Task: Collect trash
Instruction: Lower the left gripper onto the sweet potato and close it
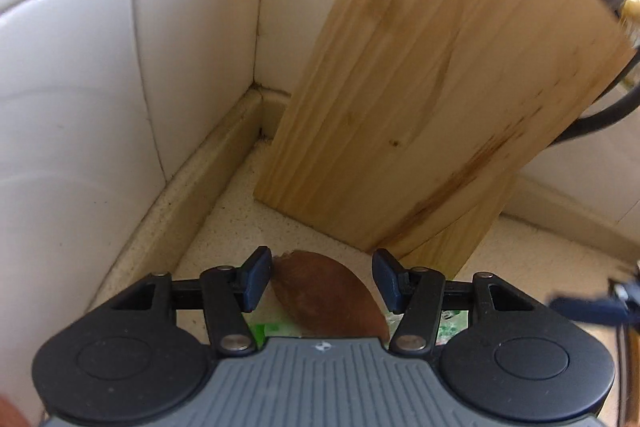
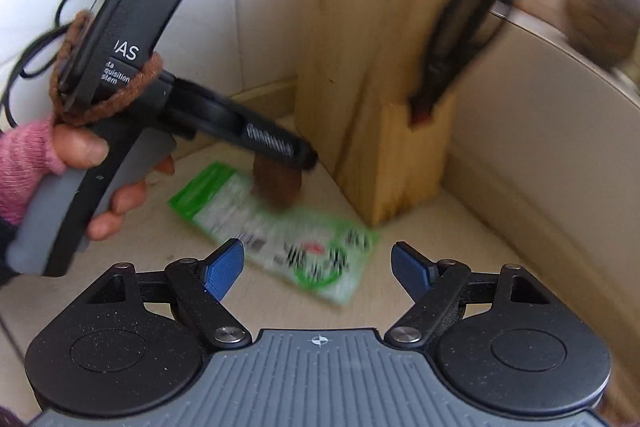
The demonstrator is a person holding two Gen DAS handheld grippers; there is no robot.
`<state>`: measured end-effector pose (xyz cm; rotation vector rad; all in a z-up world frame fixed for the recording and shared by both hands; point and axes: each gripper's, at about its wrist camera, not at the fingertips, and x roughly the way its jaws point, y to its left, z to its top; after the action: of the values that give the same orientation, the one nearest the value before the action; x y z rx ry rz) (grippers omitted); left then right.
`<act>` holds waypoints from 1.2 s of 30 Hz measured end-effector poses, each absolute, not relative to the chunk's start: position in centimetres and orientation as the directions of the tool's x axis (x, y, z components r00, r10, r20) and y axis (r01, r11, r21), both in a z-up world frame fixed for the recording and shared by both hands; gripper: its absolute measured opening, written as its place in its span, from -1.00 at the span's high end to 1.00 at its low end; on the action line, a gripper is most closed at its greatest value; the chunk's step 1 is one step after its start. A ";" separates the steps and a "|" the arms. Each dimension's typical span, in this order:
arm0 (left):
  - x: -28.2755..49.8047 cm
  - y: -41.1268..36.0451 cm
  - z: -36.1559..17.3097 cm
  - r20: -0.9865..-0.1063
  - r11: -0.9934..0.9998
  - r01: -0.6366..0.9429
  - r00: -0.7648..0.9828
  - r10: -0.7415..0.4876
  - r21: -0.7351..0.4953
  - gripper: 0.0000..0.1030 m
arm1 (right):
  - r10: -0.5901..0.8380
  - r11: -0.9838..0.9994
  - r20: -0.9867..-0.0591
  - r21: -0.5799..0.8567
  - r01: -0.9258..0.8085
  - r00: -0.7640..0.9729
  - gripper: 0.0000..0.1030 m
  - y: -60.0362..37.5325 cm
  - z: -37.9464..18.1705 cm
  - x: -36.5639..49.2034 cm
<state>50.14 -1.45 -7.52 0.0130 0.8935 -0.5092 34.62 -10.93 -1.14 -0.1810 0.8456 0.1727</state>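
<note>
Trash: brown oval husk-like piece [image 1: 324,297], matte and rough, lying partly on a green-and-white printed wrapper [image 2: 280,231] on the speckled counter [image 1: 224,211]. Left gripper [image 1: 322,281] open, fingers straddling the brown piece, gripping nothing. Right gripper [image 2: 318,269] wide open, empty, wrapper at 12 o'clock. Wooden knife block [image 2: 360,87] holds dark-handled knives [image 2: 452,39]; it crowds the tiled corner at 1 o'clock.

Brown leaf-like scrap [image 1: 324,291] atop flat green-white wrapper [image 2: 280,231], counter corner

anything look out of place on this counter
Yes: a brown husk-like scrap and a green-and-white wrapper lie loose on the counter beside the wooden knife block, where litter doesn't belong.
</note>
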 end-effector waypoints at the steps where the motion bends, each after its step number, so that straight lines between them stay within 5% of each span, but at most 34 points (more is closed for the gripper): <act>1: 50.1 -1.5 -7.7 -0.751 0.879 0.436 0.511 -0.419 -0.194 0.02 | 0.093 0.965 -0.757 -0.091 -0.245 0.647 -0.64 -10.8 -1.6 35.4; 7: 49.6 -1.5 -7.7 -0.739 0.823 0.486 0.431 -0.518 -0.294 0.03 | 0.161 0.959 -0.765 -0.028 -0.282 0.623 -0.63 -10.7 -3.7 37.0; 36: 44.7 -7.0 -8.5 -0.831 0.802 0.579 0.367 -0.418 -0.147 -0.01 | 0.224 0.971 -0.767 0.124 -0.203 0.601 -0.62 -14.6 -5.6 33.8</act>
<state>44.74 -7.04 -8.51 0.1813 1.0081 -0.6448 33.82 -14.55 -5.59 0.0252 0.8922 0.2475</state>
